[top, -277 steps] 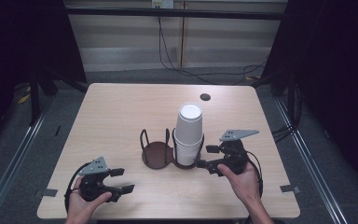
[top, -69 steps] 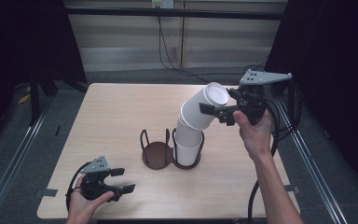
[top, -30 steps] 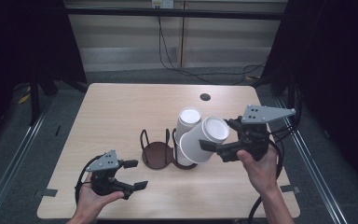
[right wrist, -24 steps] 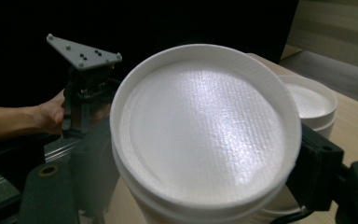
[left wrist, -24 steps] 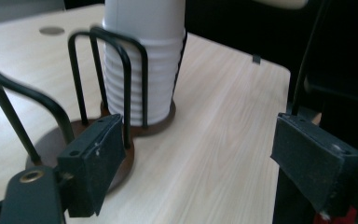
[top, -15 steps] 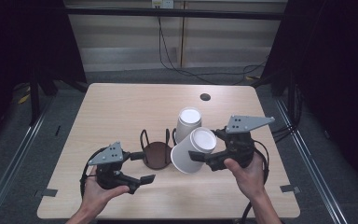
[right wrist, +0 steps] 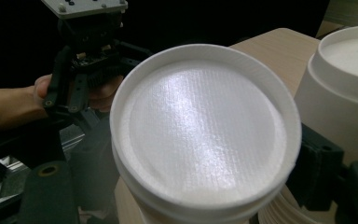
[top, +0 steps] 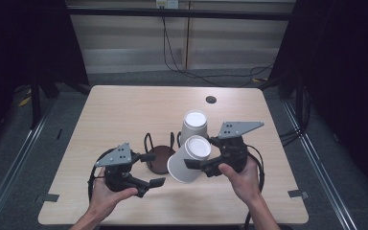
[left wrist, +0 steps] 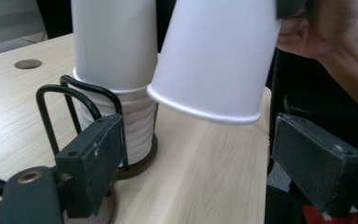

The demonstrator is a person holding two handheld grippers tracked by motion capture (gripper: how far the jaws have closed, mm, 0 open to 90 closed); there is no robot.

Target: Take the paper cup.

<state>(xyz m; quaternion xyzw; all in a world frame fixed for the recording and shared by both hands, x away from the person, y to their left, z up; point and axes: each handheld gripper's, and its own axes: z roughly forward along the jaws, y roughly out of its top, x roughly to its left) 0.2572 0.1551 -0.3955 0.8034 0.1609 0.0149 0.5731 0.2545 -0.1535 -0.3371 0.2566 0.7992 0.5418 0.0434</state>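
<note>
A stack of upside-down white paper cups point(top: 194, 125) stands in one ring of a black wire holder point(top: 159, 158) with a brown base, mid-table. My right gripper point(top: 202, 159) is shut on a single white cup point(top: 188, 163), held tilted just in front of the stack, its base toward the right gripper view point(right wrist: 205, 135). My left gripper point(top: 152, 169) is open, with its jaws aimed at that cup's rim from the left. In the left gripper view the cup point(left wrist: 214, 56) hangs above and between the open jaws, beside the stack point(left wrist: 112, 70).
The holder's other ring point(top: 148, 141) stands empty on the left of the stack. A small dark hole point(top: 211, 99) sits in the table near the far edge. The wooden table point(top: 120, 110) has bare room on its left and far sides.
My right gripper has brought the lifted cup down and leftward to just in front of the stack. My left gripper has moved right toward it, jaws open.
</note>
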